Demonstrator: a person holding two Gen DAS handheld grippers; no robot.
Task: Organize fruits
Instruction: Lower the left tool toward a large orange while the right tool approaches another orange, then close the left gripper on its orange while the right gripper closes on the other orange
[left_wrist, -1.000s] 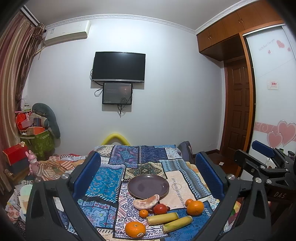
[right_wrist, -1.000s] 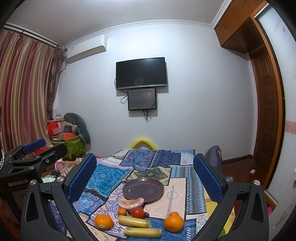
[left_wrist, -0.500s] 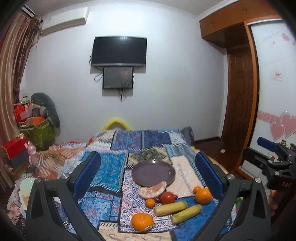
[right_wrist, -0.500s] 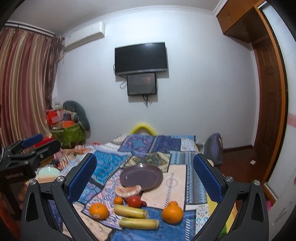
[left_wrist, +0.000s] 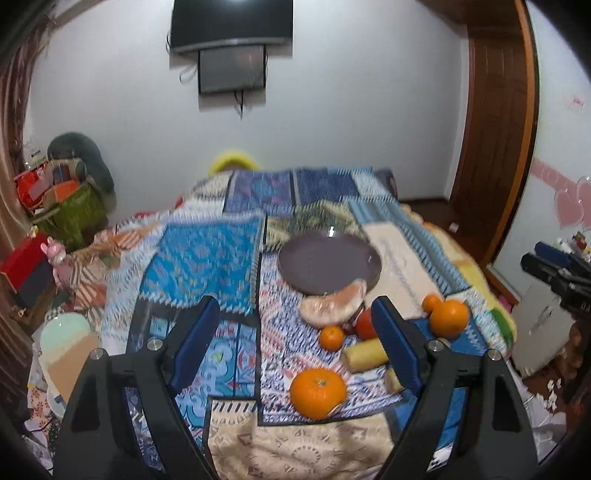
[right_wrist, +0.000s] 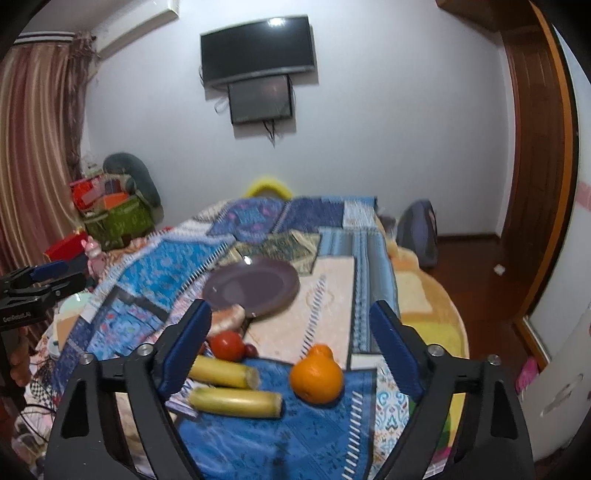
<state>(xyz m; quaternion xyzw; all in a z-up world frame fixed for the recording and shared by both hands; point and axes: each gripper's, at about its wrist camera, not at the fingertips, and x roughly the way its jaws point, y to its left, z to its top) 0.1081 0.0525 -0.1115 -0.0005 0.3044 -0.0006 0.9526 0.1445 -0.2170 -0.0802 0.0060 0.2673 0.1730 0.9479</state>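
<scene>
Left claw (left_wrist: 291, 332) closing, nothing grasped, round orange (left_wrist: 318, 392) just ahead between its fingers, right claw (right_wrist: 290, 334) closing, empty, knobbed orange (right_wrist: 316, 374) ahead, dark plate (right_wrist: 251, 286) farther beyond

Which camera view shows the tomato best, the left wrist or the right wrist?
The right wrist view. There the tomato shows almost whole, beside the two yellow stalks. In the left wrist view, a blue finger of the left gripper hides part of it.
</scene>
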